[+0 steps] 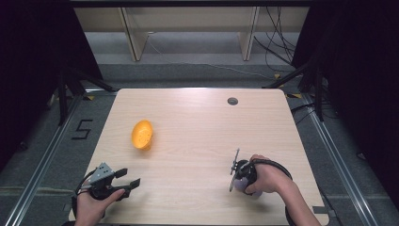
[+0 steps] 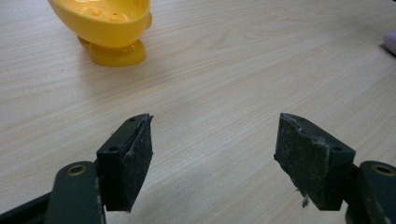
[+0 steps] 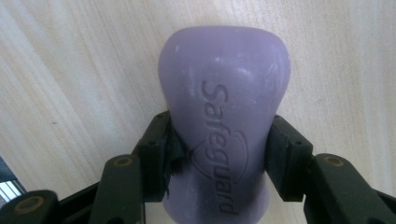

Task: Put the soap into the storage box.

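My right gripper [image 3: 219, 154] is clamped on the purple moulded soap bar [image 3: 224, 121], its jaws pinching the bar across its narrow waist, so the bar's long axis runs straight out along the jaws and the rounded end juts past them over the pale wooden table [image 1: 197, 122]. From above, that gripper [image 1: 235, 170] sits at the near right of the table, pointing left, with the soap [image 1: 241, 184] mostly tucked under my hand. The yellow plastic soap dish on its small foot [image 1: 142, 134] stands to the left and a little farther off, well apart from the soap — so the carry would, as I judge it, run leftward and away from me across the bare middle of the table. My left gripper [image 1: 128, 179] waits at the near left, jaws spread wide with nothing between them, and it is the nearer of the two to the dish; along its jaws the dish [image 2: 109, 28] shows just ahead, tilted toward me. I reckon the left could steady the dish while the right brings the bar over, long axis matched to the dish's hollow.
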`<state>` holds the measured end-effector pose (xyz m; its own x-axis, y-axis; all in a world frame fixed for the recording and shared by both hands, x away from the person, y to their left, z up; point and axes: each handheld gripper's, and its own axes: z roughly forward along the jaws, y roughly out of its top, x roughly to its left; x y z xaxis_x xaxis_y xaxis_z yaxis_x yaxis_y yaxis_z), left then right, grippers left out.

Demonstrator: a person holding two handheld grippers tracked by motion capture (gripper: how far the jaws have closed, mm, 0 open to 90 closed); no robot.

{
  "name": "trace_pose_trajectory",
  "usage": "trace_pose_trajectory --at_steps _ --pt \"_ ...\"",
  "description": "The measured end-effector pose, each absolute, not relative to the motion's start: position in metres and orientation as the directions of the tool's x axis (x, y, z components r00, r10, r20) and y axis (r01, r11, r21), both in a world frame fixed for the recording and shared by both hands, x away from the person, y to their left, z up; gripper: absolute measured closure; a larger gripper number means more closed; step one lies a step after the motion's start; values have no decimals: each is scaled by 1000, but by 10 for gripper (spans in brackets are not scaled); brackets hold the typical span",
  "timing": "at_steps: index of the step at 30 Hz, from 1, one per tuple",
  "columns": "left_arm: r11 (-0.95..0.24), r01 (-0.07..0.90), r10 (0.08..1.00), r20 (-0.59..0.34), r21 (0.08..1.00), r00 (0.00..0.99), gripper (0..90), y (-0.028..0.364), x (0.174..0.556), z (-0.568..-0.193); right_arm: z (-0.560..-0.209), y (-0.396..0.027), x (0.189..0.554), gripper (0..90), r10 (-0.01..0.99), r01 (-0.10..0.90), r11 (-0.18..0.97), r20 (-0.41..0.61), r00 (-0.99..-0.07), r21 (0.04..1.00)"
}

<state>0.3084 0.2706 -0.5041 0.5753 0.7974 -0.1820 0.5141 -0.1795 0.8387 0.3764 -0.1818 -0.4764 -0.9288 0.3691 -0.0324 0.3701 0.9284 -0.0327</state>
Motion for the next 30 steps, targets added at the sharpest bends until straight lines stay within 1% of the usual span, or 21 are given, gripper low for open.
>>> trace_pose_trajectory --at_steps 3,6,7,8,10,11,15,16,18,21,22,30 --pt "-171 521 800 -191 836 569 269 270 308 -504 -476 -182 376 497 350 351 936 -24 -936 -39" --pt "-183 517 795 -184 836 578 269 271 309 -504 -475 -182 375 498 365 366 930 -20 -931 -29" --pt "-173 524 802 -190 834 567 269 270 309 -505 -475 -186 378 498 343 343 939 -7 -939 -2" --pt "-189 518 795 -180 834 580 269 271 309 -504 -475 -186 378 499 355 355 935 -4 -935 1" --pt "-178 525 799 -189 832 571 269 271 309 -505 -475 -188 378 499 358 358 934 3 -934 15" --pt "-181 523 800 -185 833 571 269 271 309 -504 -475 -189 378 499 347 347 937 1 -938 32" --pt "-179 517 796 -185 837 576 269 271 309 -505 -474 -189 377 500 375 375 927 8 -927 25" --pt "-169 524 801 -194 835 567 269 270 309 -505 -473 -188 375 500 400 400 916 4 -917 25" --pt "-177 526 800 -190 832 570 269 271 309 -505 -473 -190 379 500 356 356 934 8 -934 37" --pt "-176 526 800 -191 832 569 269 271 309 -505 -472 -190 379 500 372 372 928 13 -928 31" --pt "-173 525 798 -194 833 571 269 271 309 -505 -472 -190 380 500 357 357 933 6 -934 46" --pt "-178 519 801 -183 836 570 269 271 308 -504 -472 -190 381 500 342 342 938 2 -940 55"
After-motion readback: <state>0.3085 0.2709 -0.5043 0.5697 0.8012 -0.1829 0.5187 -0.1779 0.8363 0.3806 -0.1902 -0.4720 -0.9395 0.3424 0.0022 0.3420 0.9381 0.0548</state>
